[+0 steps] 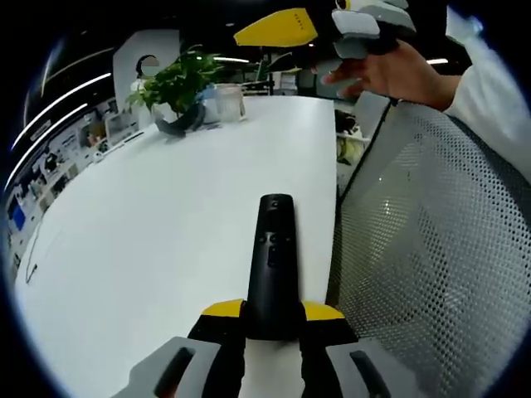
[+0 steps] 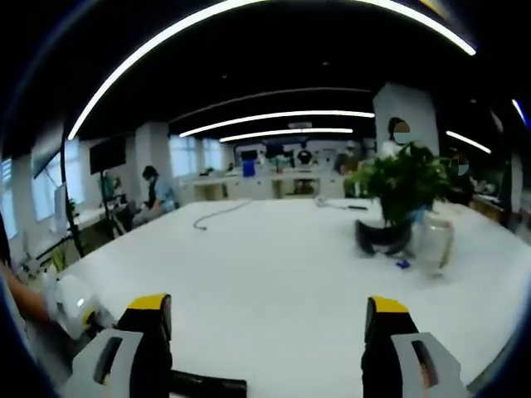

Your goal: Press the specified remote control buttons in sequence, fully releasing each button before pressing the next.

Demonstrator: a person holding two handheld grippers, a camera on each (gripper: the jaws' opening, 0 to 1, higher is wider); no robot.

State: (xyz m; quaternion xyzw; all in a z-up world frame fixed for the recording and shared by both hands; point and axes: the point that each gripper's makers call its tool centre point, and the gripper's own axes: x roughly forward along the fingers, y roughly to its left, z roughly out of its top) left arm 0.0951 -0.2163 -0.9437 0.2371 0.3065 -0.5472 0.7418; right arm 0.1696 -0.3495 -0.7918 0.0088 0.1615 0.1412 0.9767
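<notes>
A black remote control (image 1: 274, 261) lies lengthwise between my left gripper's (image 1: 274, 313) yellow-tipped jaws, which are shut on its near end. It is held a little above the white table (image 1: 166, 215), its buttons facing up. A hand (image 1: 398, 75) holds my right gripper (image 1: 282, 29) high at the upper right, well away from the remote. In the right gripper view my right gripper (image 2: 267, 327) stands wide open with nothing between its jaws, and the dark tip of the remote (image 2: 207, 384) shows at the bottom edge.
A potted plant (image 1: 178, 87) and a glass jar (image 1: 228, 101) stand at the table's far end, seen again as the plant (image 2: 398, 186) and jar (image 2: 436, 242). A mesh chair back (image 1: 431, 240) rises at the table's right edge. A cable (image 2: 217, 214) lies further off. People sit in the background.
</notes>
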